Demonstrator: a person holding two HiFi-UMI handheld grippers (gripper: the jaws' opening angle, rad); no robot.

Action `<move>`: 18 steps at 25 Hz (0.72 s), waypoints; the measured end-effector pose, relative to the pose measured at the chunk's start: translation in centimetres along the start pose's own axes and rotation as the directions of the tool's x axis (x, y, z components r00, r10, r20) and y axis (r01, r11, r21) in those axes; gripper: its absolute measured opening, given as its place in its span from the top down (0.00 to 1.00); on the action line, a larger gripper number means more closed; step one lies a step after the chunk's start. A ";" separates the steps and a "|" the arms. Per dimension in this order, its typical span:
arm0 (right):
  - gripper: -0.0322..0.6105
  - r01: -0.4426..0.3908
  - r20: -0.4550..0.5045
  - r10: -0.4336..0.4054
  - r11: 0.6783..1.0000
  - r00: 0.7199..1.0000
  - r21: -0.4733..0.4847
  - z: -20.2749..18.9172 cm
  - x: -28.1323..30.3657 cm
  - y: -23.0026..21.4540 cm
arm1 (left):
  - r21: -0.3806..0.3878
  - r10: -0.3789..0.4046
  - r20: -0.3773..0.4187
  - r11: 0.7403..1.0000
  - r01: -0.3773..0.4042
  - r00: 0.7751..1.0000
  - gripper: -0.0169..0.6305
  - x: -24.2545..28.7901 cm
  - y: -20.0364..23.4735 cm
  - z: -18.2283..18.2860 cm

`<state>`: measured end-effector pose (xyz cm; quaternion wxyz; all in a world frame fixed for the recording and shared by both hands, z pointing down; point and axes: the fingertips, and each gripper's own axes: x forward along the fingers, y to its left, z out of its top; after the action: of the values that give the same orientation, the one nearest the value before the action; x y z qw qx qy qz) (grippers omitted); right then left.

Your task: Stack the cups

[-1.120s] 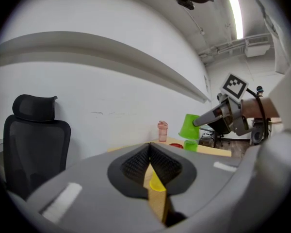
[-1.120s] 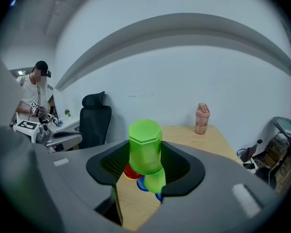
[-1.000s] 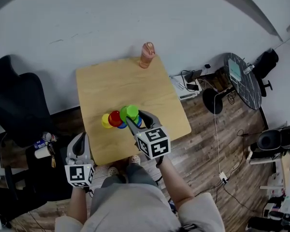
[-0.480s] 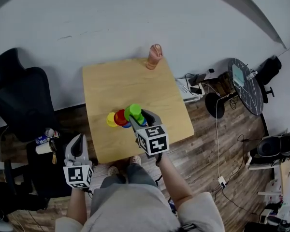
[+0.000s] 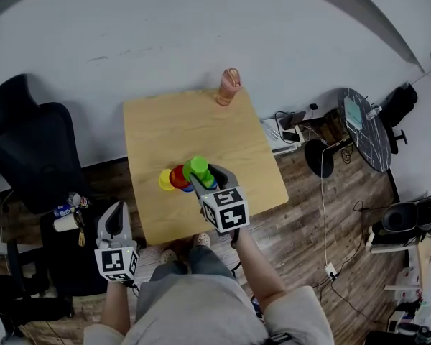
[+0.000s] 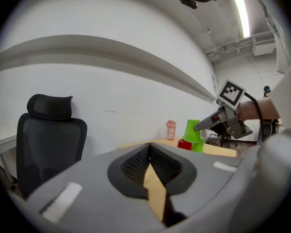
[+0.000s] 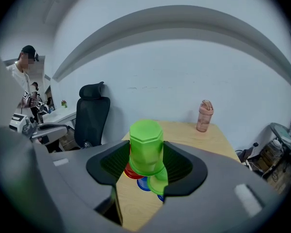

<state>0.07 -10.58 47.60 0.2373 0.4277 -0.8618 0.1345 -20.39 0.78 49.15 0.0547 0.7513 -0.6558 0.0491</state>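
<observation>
White wall (image 5: pixel 201 20), wood floor (image 5: pixel 309 214), black chair (image 5: pixel 29 149)

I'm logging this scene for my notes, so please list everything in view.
table: one, light wood, centre
green cup: one, green, upside down, held above the others
second green cup: one, green, on the table just below it
red cup: one, red, left of the green ones
yellow cup: one, yellow, left end of the cluster
blue cup: at least one, blue, mostly hidden in the cluster
bottle: one, pink, table's far edge
office chair: one, black, left of the table
round side table: one, dark, right of the table
bystander: one, dark cap, far left
left gripper: one, grey, jaws shut, empty, off the table's near-left corner
right gripper: one, grey, shut on the green cup
</observation>
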 end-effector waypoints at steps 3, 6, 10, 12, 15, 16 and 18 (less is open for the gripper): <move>0.63 0.003 0.022 -0.003 1.000 1.000 -0.001 0.3 -0.2 0.0 | 0.005 -0.006 0.007 1.000 0.006 1.000 0.88 0.1 -0.1 0.1; 0.63 0.010 0.041 -0.010 1.000 0.999 -0.002 0.8 -0.7 -0.1 | 0.010 -0.013 0.015 1.000 0.013 1.000 0.88 0.2 -0.1 0.5; 0.63 0.042 0.088 -0.043 0.999 0.995 0.017 1.5 -2.0 -0.2 | 0.014 -0.040 0.026 0.999 0.039 0.999 0.88 0.5 -0.4 0.9; 0.63 0.046 0.108 -0.049 0.999 0.993 0.026 1.6 -2.9 -0.1 | 0.020 -0.058 0.034 0.998 0.057 0.998 0.88 0.5 -0.8 1.2; 0.64 0.047 0.146 -0.051 0.998 0.988 0.034 1.6 -4.3 0.4 | 0.033 -0.090 0.052 0.996 0.089 0.995 0.88 0.7 -1.5 1.7; 0.64 0.049 0.161 -0.054 0.998 0.985 0.038 1.7 -4.8 0.6 | 0.036 -0.101 0.057 0.994 0.099 0.993 0.88 0.8 -1.7 1.8; 0.64 0.058 0.192 -0.066 0.997 0.979 0.048 1.8 -5.7 0.9 | 0.042 -0.118 0.067 0.992 0.115 0.991 0.88 1.0 -2.0 2.1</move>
<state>1.81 -7.03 43.05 0.1475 0.4702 -0.8640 0.1029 -18.25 -0.24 47.16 0.0206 0.7906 -0.6112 0.0322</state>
